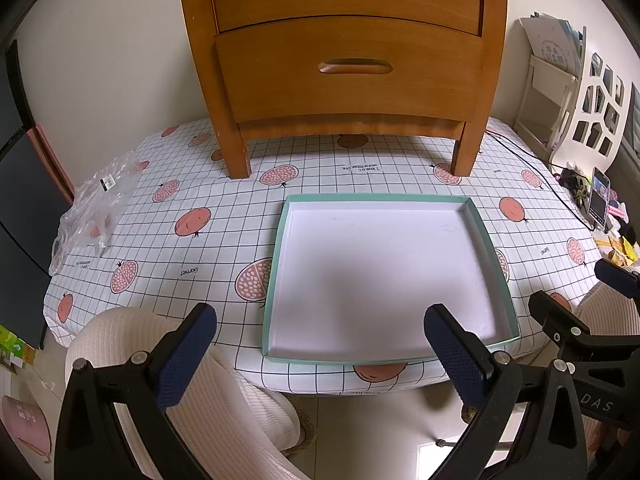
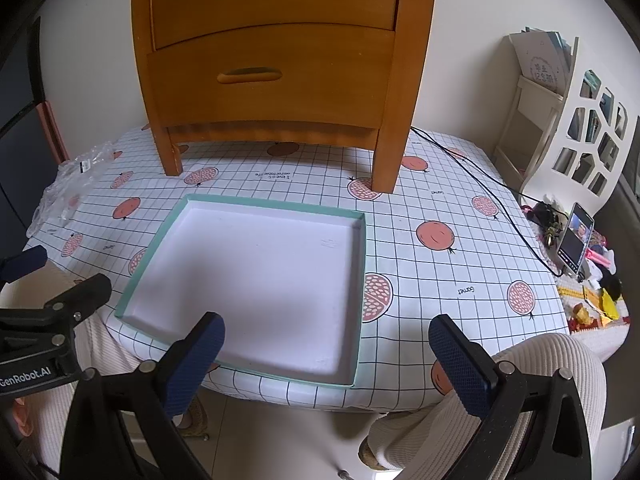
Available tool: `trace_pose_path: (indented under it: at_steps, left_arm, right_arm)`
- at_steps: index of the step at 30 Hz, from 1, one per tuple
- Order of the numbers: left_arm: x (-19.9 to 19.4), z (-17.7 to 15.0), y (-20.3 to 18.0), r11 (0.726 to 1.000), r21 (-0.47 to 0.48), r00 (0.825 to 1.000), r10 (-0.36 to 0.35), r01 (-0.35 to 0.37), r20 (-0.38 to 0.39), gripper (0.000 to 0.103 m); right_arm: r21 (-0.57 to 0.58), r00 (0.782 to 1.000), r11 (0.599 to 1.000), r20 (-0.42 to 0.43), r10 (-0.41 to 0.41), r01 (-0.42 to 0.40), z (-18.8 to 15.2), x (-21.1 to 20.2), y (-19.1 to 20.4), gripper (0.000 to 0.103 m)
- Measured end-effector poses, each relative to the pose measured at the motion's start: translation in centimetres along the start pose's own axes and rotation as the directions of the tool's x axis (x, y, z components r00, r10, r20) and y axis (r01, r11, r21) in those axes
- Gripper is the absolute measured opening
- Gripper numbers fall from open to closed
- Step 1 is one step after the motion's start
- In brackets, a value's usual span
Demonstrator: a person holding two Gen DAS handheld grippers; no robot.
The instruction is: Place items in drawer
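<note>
A wooden nightstand (image 1: 340, 80) (image 2: 280, 60) stands at the back of the table, with both of its drawers pushed in. The lower drawer (image 1: 352, 68) (image 2: 256, 76) has a recessed handle. In front of it lies a shallow white tray (image 1: 304, 356) (image 2: 256, 372) with a mint-green rim and nothing in it. My left gripper (image 1: 320, 356) hovers open at the table's near edge, over the tray's front rim. My right gripper (image 2: 326, 364) is also open, at the tray's near right corner. Neither holds anything. Each gripper shows at the edge of the other's view.
The table wears a grid-patterned cloth (image 1: 192, 248) (image 2: 440, 272) with pomegranate prints. A crumpled clear plastic bag (image 1: 96, 204) (image 2: 72, 184) lies at the left edge. A black cable (image 2: 480, 176) runs right toward a propped phone (image 2: 576, 240). White-sleeved knees sit below the table.
</note>
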State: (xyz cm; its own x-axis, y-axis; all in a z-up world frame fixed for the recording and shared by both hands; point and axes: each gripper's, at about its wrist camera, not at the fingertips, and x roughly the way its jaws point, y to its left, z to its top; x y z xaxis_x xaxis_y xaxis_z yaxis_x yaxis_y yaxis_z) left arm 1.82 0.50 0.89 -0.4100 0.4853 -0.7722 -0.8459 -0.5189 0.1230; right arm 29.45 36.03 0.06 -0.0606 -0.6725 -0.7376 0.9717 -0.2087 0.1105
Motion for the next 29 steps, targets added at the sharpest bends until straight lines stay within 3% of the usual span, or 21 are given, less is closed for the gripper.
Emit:
trace_pose_path:
  at_steps: [29]
  left_arm:
    - [-0.62, 0.04, 0.03, 0.996, 0.071, 0.998, -0.056, 0.053, 0.037, 0.103]
  right_arm:
    - [-0.005, 1.000, 1.000, 0.000, 0.004, -0.004, 0.07, 0.05, -0.26, 0.103]
